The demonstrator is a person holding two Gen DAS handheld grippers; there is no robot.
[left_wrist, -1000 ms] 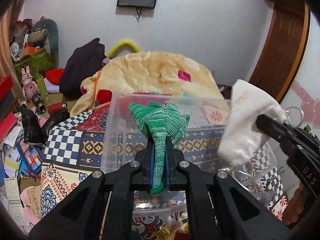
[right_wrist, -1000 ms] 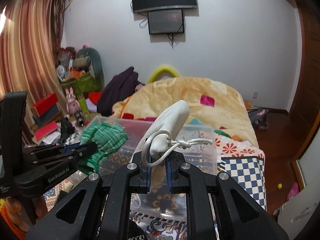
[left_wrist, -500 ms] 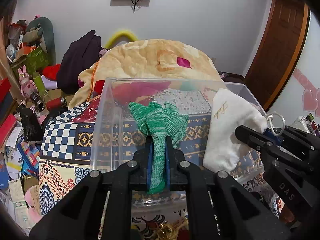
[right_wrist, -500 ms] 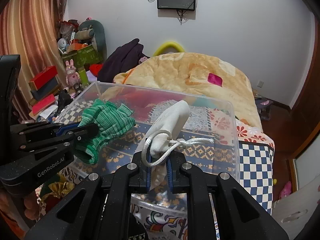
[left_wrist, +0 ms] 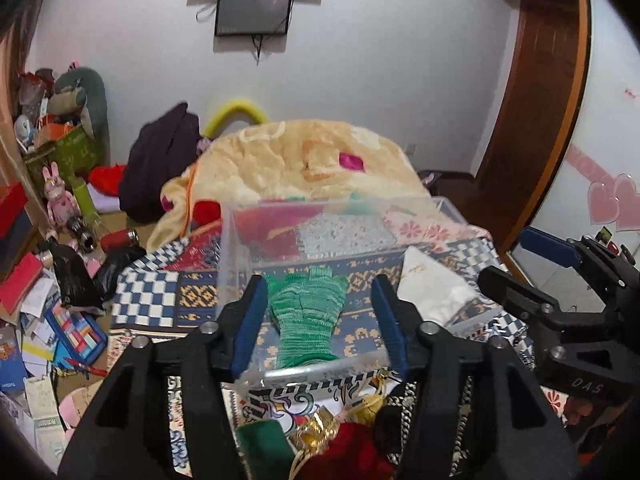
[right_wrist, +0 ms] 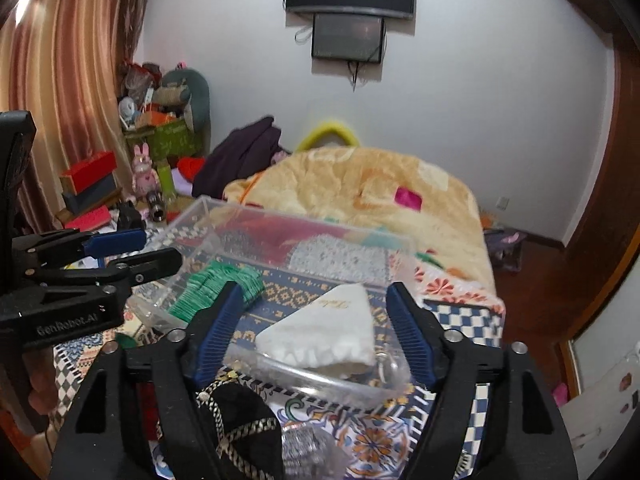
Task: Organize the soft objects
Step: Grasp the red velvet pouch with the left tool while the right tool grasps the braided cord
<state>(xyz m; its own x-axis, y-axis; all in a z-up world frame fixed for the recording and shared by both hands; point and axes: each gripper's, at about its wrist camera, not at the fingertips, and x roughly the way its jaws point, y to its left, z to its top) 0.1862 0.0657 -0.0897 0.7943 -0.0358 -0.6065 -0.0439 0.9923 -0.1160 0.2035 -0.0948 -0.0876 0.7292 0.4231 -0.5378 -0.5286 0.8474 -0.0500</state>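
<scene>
A green knit glove (left_wrist: 306,316) lies flat on the floor of the clear plastic box (left_wrist: 236,216), at its near left. A white drawstring pouch (left_wrist: 432,292) lies beside it, at the near right. My left gripper (left_wrist: 318,284) hangs just above the box's near rim. Its jaws are opening and the blue pads stand clear of the glove on both sides. In the right wrist view my right gripper (right_wrist: 314,288) is also opening, above the pouch (right_wrist: 328,332), and touches nothing. There the glove (right_wrist: 216,284) and my left gripper (right_wrist: 158,246) sit to the left.
The box (right_wrist: 304,220) rests on a patterned bedspread (left_wrist: 160,300). A yellow blanket (left_wrist: 304,160) and dark clothes (left_wrist: 160,168) lie behind it. A black-and-gold pouch (right_wrist: 240,420) and red cloth (left_wrist: 352,448) lie in front. Clutter fills the floor (left_wrist: 48,320) on the left.
Both grippers have gone from shut to open. The glove and the pouch have dropped from them into the box. Both grippers have drawn back and up a little.
</scene>
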